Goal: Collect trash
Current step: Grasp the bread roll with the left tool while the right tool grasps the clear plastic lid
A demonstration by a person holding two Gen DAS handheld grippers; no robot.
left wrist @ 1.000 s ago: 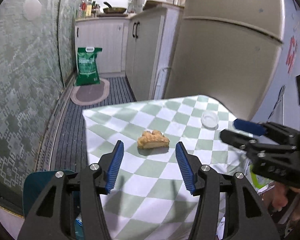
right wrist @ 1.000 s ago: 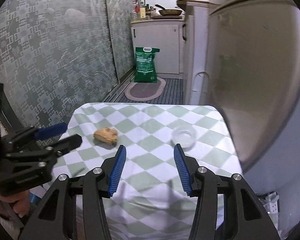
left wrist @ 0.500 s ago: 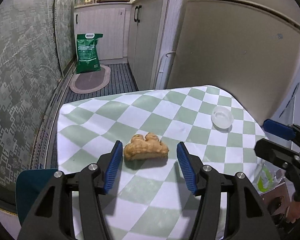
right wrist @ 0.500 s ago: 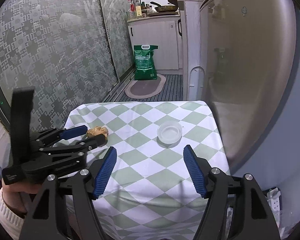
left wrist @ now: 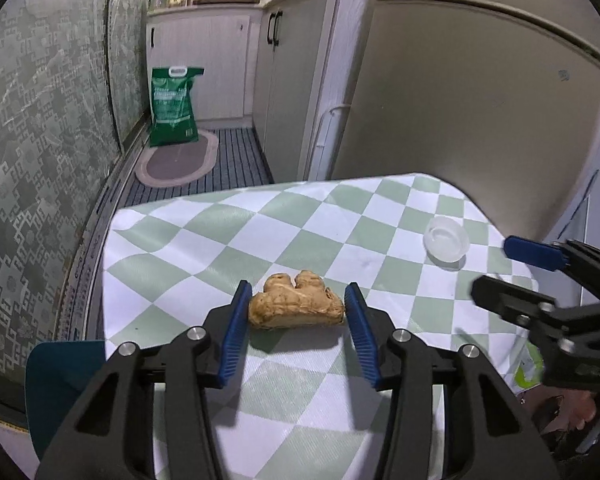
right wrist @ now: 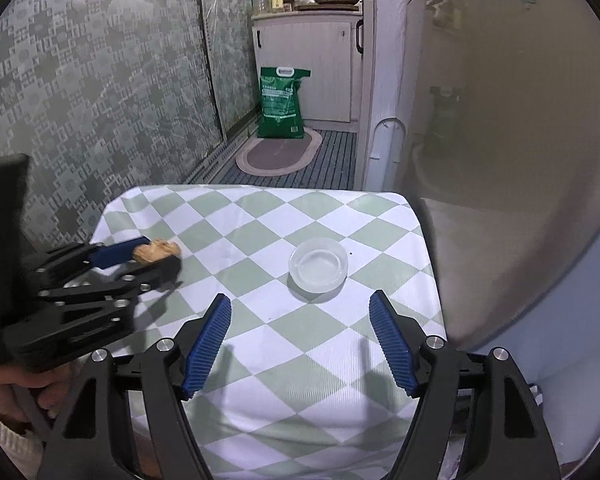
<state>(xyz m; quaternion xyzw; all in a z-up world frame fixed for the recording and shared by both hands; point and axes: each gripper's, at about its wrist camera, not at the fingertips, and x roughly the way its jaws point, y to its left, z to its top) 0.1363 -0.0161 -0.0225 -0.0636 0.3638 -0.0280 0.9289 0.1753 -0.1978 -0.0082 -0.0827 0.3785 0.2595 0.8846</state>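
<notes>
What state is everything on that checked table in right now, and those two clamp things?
Ginger piece: lying on the tablecloth, between the left tool's pads.
Clear plastic dish: upright, empty, untouched.
Left tool: jaws just closing around the ginger piece.
Right tool: open, empty, short of the dish.

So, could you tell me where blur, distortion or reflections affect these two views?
Left wrist view: sharp on the ginger piece, the right gripper slightly motion-blurred, fisheye bending the fridge. Right wrist view: hazy reflections on the fridge door, the clear plastic lid crisp.
</notes>
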